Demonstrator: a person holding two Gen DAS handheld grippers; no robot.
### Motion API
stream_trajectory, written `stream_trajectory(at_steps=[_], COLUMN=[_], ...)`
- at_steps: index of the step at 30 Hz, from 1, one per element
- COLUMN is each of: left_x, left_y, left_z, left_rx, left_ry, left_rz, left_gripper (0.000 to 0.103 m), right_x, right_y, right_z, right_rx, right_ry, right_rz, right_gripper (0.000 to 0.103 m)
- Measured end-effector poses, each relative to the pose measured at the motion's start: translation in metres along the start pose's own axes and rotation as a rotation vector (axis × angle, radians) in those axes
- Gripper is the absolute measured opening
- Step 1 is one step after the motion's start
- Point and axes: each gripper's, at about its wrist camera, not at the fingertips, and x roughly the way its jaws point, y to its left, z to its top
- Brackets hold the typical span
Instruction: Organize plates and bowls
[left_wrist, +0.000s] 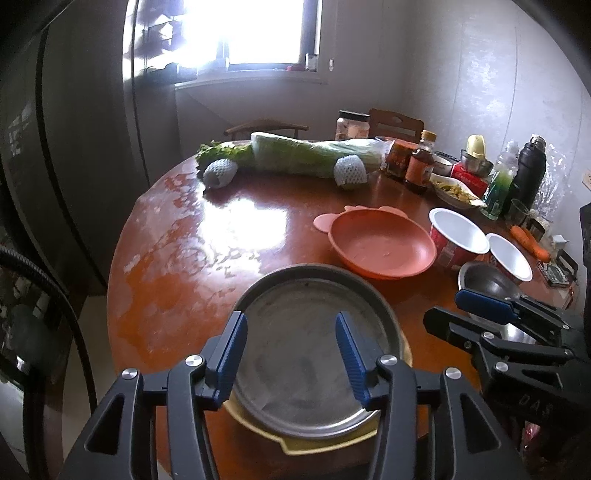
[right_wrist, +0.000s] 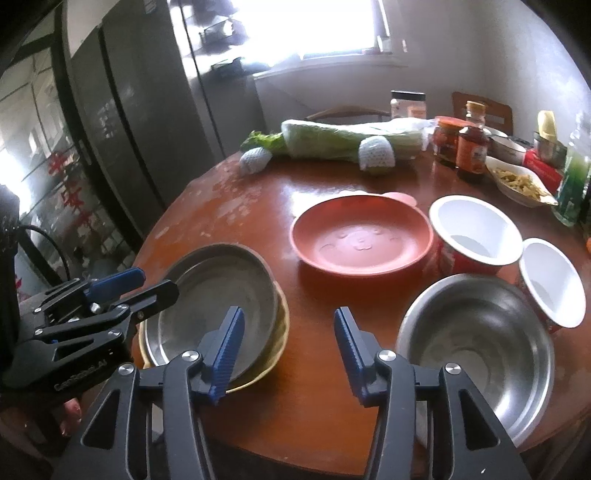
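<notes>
A grey metal plate (left_wrist: 306, 354) (right_wrist: 214, 295) lies stacked on a yellow plate (left_wrist: 317, 443) (right_wrist: 280, 332) near the table's front edge. My left gripper (left_wrist: 291, 325) (right_wrist: 159, 280) hovers open over the metal plate, gripping nothing. My right gripper (right_wrist: 288, 321) (left_wrist: 450, 314) is open and empty above bare table between that stack and a steel bowl (right_wrist: 476, 339) (left_wrist: 484, 280). Behind them sit a pink plate (right_wrist: 362, 240) (left_wrist: 380, 247) and two red paper bowls with white insides (right_wrist: 472, 229) (right_wrist: 550, 284).
On the round brown table (right_wrist: 229, 206), a wrapped cabbage (right_wrist: 351, 140) lies at the back. Jars and bottles (right_wrist: 469, 147), a dish of food (right_wrist: 517, 181) and a green bottle (right_wrist: 572, 184) crowd the right. A dark fridge (right_wrist: 122, 122) stands at the left, with chairs beyond the table.
</notes>
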Motion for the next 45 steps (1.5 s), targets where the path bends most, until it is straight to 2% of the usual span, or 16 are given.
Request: stream_trajectory(at_steps=[4, 6, 14, 23, 45], left_x=[0.001, 0.003, 0.021, 0.053, 0.11], left_y=[-0.01, -0.014, -0.025, -0.024, -0.042], left_z=[0.011, 0.019, 0.048, 0.068, 0.091], left_rx=[0.028, 0.038, 0.058, 0.013, 0.044], left_ry=[-0.003, -0.005, 0.001, 0.056, 0.203], left_rz=[-0.006, -0.014, -0.055, -0.088, -0.106], left_gripper=[0.05, 0.05, 0.051, 0.051, 0.051], right_x=[-0.005, -0.006, 0.0, 0.025, 0.062], right_y=[-0.014, -0.019, -0.048, -0.064, -0.094], right_z=[0.008, 0.013, 0.033, 0.05, 0.067], right_rx=[0.02, 0.03, 0.093, 0.132, 0.232], right_ry=[-0.021, -0.029, -0.032, 0.038, 0.159], right_rz=[-0.019, -0.027, -0.057, -0.07, -0.096], right_gripper=[0.057, 0.063, 0.064, 0.065, 0.065])
